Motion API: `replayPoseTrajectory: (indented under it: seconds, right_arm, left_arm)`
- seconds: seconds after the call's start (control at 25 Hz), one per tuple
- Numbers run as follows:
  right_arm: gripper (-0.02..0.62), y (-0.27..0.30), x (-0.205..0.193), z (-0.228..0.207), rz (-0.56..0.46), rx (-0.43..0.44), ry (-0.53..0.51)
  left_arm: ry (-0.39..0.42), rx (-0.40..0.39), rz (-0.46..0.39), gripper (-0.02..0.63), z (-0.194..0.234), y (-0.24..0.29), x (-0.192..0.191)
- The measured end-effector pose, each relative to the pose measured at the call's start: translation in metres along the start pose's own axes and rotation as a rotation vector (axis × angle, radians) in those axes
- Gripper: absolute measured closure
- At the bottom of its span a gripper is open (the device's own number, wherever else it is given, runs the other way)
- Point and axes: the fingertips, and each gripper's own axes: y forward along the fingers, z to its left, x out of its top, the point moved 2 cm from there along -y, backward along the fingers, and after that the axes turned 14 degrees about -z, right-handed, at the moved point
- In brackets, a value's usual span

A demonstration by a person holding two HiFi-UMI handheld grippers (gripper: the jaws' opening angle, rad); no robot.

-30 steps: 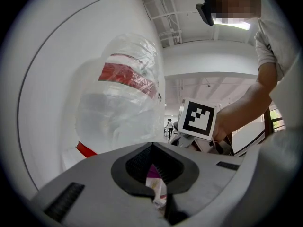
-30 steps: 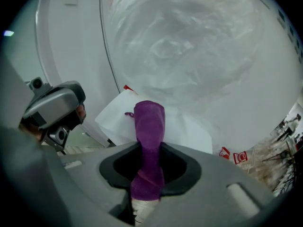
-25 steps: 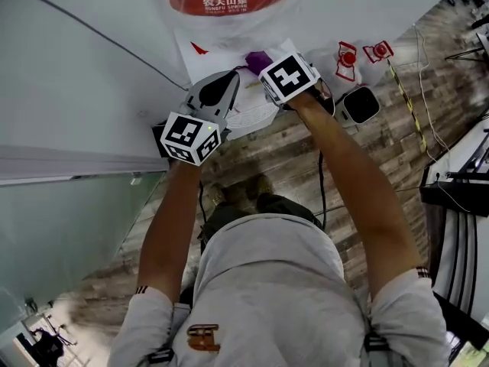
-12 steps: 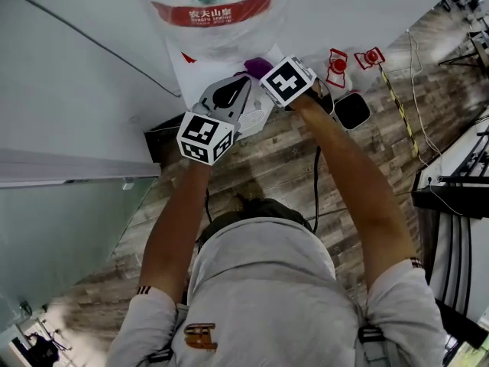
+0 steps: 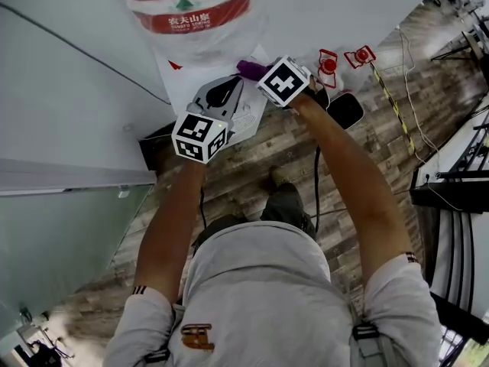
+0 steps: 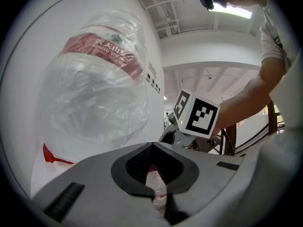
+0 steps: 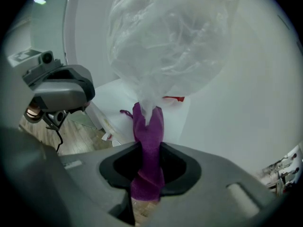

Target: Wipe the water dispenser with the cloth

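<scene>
The white water dispenser (image 5: 200, 79) stands against the wall, and on it sits a plastic-wrapped bottle (image 5: 191, 17) with a red label. My right gripper (image 5: 258, 71) is shut on a purple cloth (image 5: 249, 68), which it holds at the dispenser's top just below the bottle. In the right gripper view the cloth (image 7: 149, 141) hangs pinched between the jaws of the right gripper (image 7: 149, 148), and its upper end touches the bottle's plastic wrap (image 7: 165, 46). My left gripper (image 5: 228, 86) hovers over the dispenser's top beside the right one. Its jaws meet at their tips (image 6: 151, 145) with nothing held.
A black box (image 5: 157, 140) sits on the wood floor left of the dispenser. A dark round bin (image 5: 345, 109) and red fire-safety signs (image 5: 327, 63) lie to the right. A glass partition (image 5: 61, 228) runs along the left. A cable (image 5: 317, 182) hangs below the right arm.
The head view has tilted, so more of the bottle shows. The cloth and right gripper have shifted slightly left along the dispenser's top. The left gripper has stayed beside them.
</scene>
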Motion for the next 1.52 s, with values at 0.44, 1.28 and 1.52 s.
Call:
replayPoseTrajectory:
  seconds: [0.44,1.28,1.52]
  right_arm:
    - [0.489,0.009,-0.001,-0.030,-0.065,0.167,-0.230]
    - [0.489,0.066,0.011,-0.114,-0.120,0.317,-0.425]
    - [0.491,0.081,0.018,-0.130,-0.121,0.314,-0.417]
  left_arm:
    - [0.016,0.175,-0.025,0.607,-0.010,0.046,-0.009]
    - [0.027,0.439,-0.019,0.607,-0.001,0.091,-0.028]
    - [0.028,0.465,-0.015,0.607,-0.005,0.090,-0.028]
